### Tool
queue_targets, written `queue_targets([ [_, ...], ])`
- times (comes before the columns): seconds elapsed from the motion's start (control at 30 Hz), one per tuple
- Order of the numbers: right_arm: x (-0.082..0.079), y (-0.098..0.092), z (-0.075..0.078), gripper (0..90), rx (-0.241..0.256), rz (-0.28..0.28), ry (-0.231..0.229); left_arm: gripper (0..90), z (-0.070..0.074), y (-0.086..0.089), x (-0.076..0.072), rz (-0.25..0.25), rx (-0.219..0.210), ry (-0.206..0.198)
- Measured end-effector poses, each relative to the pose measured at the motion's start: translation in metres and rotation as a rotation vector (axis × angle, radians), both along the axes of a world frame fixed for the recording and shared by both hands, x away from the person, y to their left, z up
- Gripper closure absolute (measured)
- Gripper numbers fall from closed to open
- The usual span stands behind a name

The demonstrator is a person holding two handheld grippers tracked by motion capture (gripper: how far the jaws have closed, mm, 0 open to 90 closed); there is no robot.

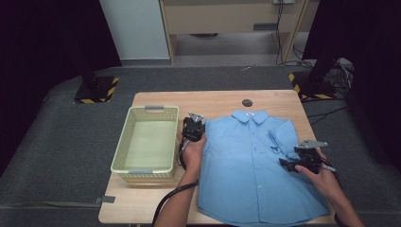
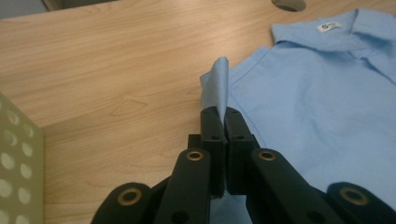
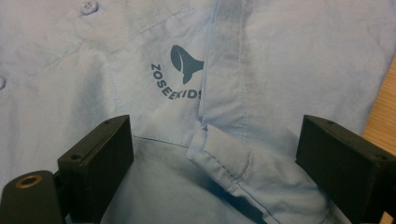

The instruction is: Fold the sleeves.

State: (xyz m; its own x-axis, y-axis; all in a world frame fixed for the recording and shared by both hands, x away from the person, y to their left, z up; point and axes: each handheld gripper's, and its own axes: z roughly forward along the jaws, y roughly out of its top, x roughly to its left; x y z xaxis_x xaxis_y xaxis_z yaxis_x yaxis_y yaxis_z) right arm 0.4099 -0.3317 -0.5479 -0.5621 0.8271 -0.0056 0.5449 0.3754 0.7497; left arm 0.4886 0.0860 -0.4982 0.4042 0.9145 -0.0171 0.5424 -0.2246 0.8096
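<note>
The high view looks forward and down from above the person's side of the light wooden table (image 1: 151,101), taking in the whole top and the dark floor and pale wall beyond. The left gripper view sits low and close, looking along its jaws across the bare wood toward the collar of the light blue button-up shirt (image 2: 322,88); both views share that collar and the round dark hole (image 2: 288,3) in the tabletop. The right gripper view looks steeply down, very near the shirt's folded sleeve and printed chest logo (image 3: 181,74).
</note>
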Motion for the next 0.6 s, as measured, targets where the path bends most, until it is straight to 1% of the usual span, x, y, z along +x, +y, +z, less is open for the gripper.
queue_targets([
  [0.13,0.001,0.006,0.0,10.9,-0.001,0.006,0.0,89.2,0.011,0.003,-0.001,0.004,0.012,-0.027],
  [0.23,0.003,0.012,0.0,10.9,0.0,0.003,0.0,89.2,0.017,0.007,0.001,0.017,0.0,-0.031],
  [0.27,0.003,0.014,0.0,10.9,-0.001,0.005,0.0,89.2,0.019,0.008,0.001,0.016,0.002,-0.031],
  [0.43,0.005,0.023,0.0,10.9,0.0,0.011,0.001,89.3,0.025,0.01,0.004,0.011,0.016,-0.038],
  [0.6,0.007,0.033,0.0,10.9,-0.002,0.024,-0.001,89.3,0.026,0.01,0.003,0.007,0.019,-0.039],
])
